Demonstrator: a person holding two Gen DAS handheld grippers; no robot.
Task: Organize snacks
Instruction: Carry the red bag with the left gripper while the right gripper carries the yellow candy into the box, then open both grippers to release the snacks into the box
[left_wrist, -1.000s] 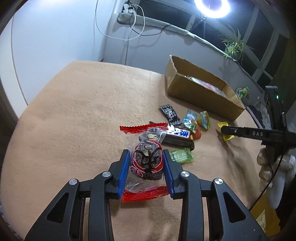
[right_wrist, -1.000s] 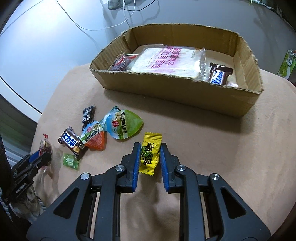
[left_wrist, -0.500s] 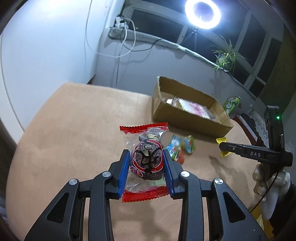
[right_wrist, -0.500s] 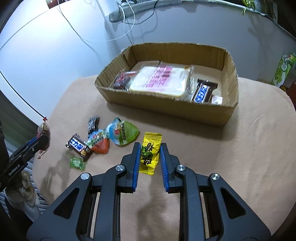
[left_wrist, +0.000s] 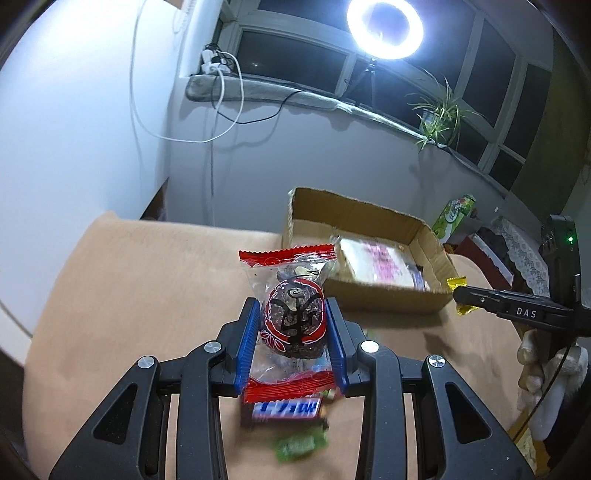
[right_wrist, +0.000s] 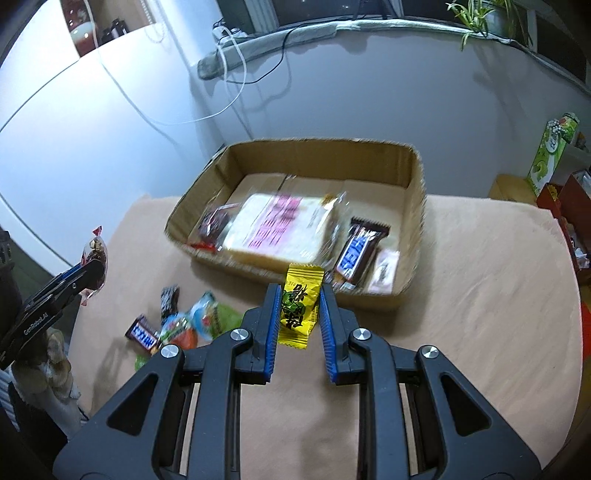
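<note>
Both hand-held grippers have come up off the surface since a sec ago, each w/ its snack, and the cardboard box (right_wrist: 413, 206) now sits lower and nearer in both views.

Left hand-held gripper (left_wrist: 293, 343): blue pads clamped on either side of a clear-wrapped dark cake w/ red crimped ends (left_wrist: 293, 325). Wrapper stands upright between the pads, top crimp above the fingertips, bottom crimp hanging just below them. It's in the air, over the tan surface (left_wrist: 129, 295). Below it on the surface lie a Snickers bar (left_wrist: 286, 410) and a small green candy (left_wrist: 299, 445), both blurred.

Right hand-held gripper (right_wrist: 298, 314): pads nipped on a yellow candy packet (right_wrist: 300, 306), held by its sides, upright w/ a slight tilt, top edge poking above the fingertips. Packet hangs just in front of the box's near wall, not inside it yet.

Box holds a pink-printed bread pack (right_wrist: 280, 229), a dark red-edged packet at its left, a second Snickers bar (right_wrist: 356, 254) at its right, plus a small pale packet by that.

Still loose on the surface left of the right hand-held gripper: a green pouch (right_wrist: 218, 319), an orange-ish pouch, a small dark wrapper (right_wrist: 170, 297).
</note>
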